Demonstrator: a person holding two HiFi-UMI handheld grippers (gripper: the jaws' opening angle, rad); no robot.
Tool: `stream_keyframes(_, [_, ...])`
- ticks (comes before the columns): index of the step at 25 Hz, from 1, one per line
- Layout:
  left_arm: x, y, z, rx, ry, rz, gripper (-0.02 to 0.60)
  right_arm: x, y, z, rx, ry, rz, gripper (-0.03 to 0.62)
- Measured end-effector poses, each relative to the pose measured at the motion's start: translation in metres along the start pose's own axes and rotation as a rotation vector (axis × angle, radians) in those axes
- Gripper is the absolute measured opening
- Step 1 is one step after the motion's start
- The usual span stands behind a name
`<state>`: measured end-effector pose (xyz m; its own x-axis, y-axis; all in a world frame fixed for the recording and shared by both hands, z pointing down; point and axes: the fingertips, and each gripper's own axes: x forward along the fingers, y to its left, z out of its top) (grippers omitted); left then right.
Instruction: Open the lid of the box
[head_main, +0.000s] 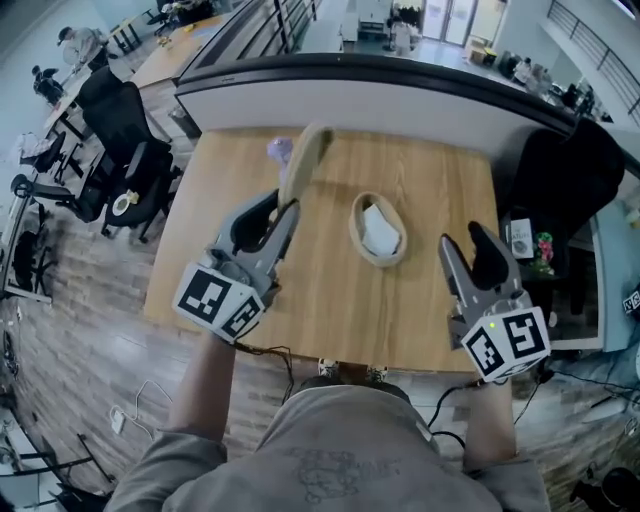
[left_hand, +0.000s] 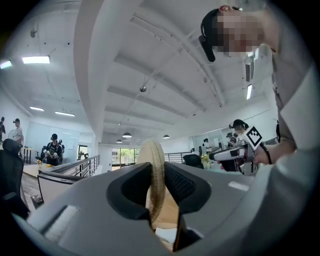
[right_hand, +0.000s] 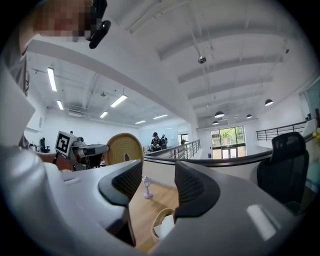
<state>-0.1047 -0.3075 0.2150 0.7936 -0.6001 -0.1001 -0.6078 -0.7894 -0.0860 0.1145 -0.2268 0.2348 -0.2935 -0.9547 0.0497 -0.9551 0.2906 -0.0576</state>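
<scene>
The oval woven box (head_main: 356, 228) sits open on the wooden table (head_main: 440, 300), with something white (head_main: 380, 230) inside it. Its woven lid (head_main: 303, 160) is lifted off and stands on edge to the left of the box, with my left gripper (head_main: 285, 207) shut on its rim. In the left gripper view the lid (left_hand: 156, 170) runs upright between the jaws. My right gripper (head_main: 462, 236) hovers open just right of the box, with nothing between its fingers. In the right gripper view the box (right_hand: 161, 217) lies below the jaws and the lid (right_hand: 123, 148) shows at the left.
A small purple figure (head_main: 280, 150) stands on the table behind the lid. A curved counter wall (head_main: 380, 100) borders the table's far edge. Black office chairs stand at the left (head_main: 125, 150) and at the right (head_main: 560, 180).
</scene>
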Motion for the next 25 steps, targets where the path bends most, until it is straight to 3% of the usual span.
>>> stream_keyframes(8, [-0.043, -0.02, 0.016, 0.018, -0.042, 0.033, 0.083, -0.028, 0.007, 0.015, -0.051, -0.007, -0.023, 0.14])
stream_keyframes(13, [-0.058, -0.026, 0.0, -0.031, -0.031, 0.079, 0.083, -0.036, 0.013, -0.003, -0.048, 0.036, -0.033, 0.112])
stream_keyframes(15, [-0.06, -0.028, -0.008, -0.015, -0.01, 0.091, 0.083, -0.039, 0.015, -0.012, -0.064, 0.05, -0.027, 0.105])
stream_keyframes(18, [-0.06, -0.032, -0.017, 0.0, 0.023, 0.087, 0.084, -0.045, 0.018, -0.018, -0.076, 0.059, -0.013, 0.081])
stream_keyframes(25, [-0.066, -0.043, -0.039, -0.058, 0.063, 0.089, 0.084, -0.047, 0.021, -0.03, -0.054, 0.087, 0.004, 0.009])
